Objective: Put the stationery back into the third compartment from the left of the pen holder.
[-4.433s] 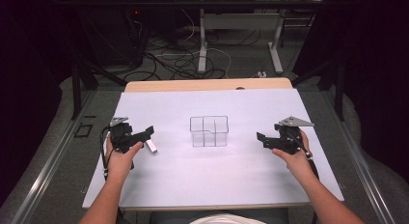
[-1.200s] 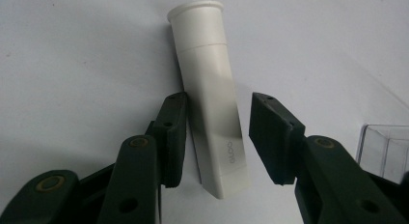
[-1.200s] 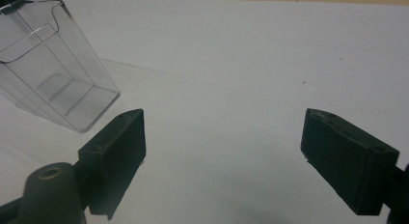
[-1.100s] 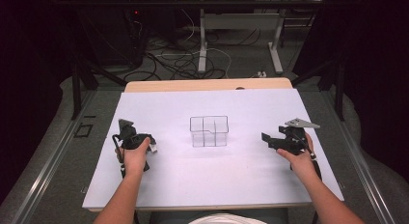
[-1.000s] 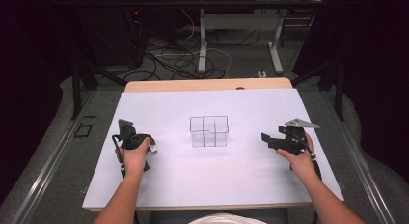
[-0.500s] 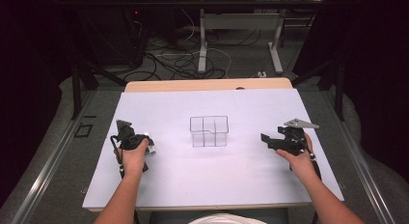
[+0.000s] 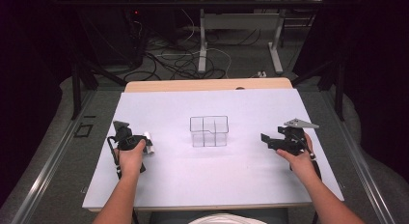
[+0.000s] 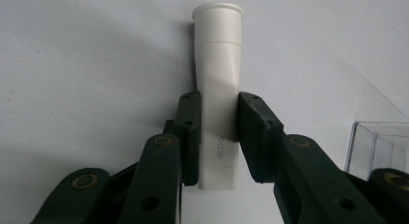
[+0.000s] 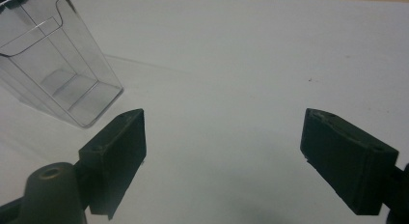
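A white plastic tube [image 8: 217, 79] with a flared cap lies on the white table; it also appears beside the left hand as the same tube [image 7: 149, 144]. My left gripper [image 8: 217, 115] is shut on the tube's middle, both pads pressing its sides and pinching it slightly. Seen from above, the left gripper [image 7: 140, 143] points down at the left side of the table. My right gripper [image 9: 224, 142] hangs open above bare table with nothing between its jaws, and from above the right gripper [image 7: 266, 139] sits right of a clear divided box [image 7: 209, 131].
The clear box [image 9: 58, 64] stands mid-table, its corner [image 8: 378, 144] at the right edge of the left gripper view. White table cover [image 7: 241, 175] spreads around it, with a wooden strip [image 7: 207, 85] along the far edge. Cables and table legs lie beyond.
Since the earliest frame the left hand has shifted right onto the tube and now grips it. Over the last second neither hand has visibly moved.
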A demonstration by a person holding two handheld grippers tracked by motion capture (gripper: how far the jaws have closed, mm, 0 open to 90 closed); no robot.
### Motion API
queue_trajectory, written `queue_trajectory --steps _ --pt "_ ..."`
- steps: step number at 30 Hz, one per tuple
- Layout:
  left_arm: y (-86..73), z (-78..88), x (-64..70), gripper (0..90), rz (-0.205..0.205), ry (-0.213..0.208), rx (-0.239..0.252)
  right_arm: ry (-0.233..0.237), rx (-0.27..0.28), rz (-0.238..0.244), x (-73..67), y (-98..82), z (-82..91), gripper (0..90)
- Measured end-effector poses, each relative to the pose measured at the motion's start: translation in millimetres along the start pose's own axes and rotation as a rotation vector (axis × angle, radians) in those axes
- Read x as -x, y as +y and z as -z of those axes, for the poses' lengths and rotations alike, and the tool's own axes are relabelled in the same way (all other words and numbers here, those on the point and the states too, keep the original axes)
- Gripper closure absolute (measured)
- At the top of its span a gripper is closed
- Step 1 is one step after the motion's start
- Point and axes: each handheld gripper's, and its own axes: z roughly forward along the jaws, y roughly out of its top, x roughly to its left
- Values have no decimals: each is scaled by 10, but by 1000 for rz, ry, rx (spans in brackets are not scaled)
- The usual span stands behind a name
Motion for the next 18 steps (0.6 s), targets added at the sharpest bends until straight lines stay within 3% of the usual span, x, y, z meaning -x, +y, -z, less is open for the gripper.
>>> queue_trajectory --steps 5,7,8,10,13,16,18 --pt "4 3 -32 714 -11 -29 -11 0 1 -2 8 -1 4 158" --pt "-4 4 -17 714 -14 -21 2 -3 -1 -4 11 -3 2 158" --pt "-3 18 -24 714 -38 -32 -11 -3 -1 -3 10 -4 1 158" --pt "-13 17 -5 714 -43 -32 9 -1 -2 -3 6 -4 0 158" --pt "-8 31 -8 714 -68 -51 -9 4 -4 -3 2 -4 -1 158" --pt "-9 44 -3 714 -79 -56 -2 0 -2 -2 -2 -5 -3 158" --pt "-20 39 21 714 -80 -53 30 -1 -2 -2 -1 -5 -3 158"
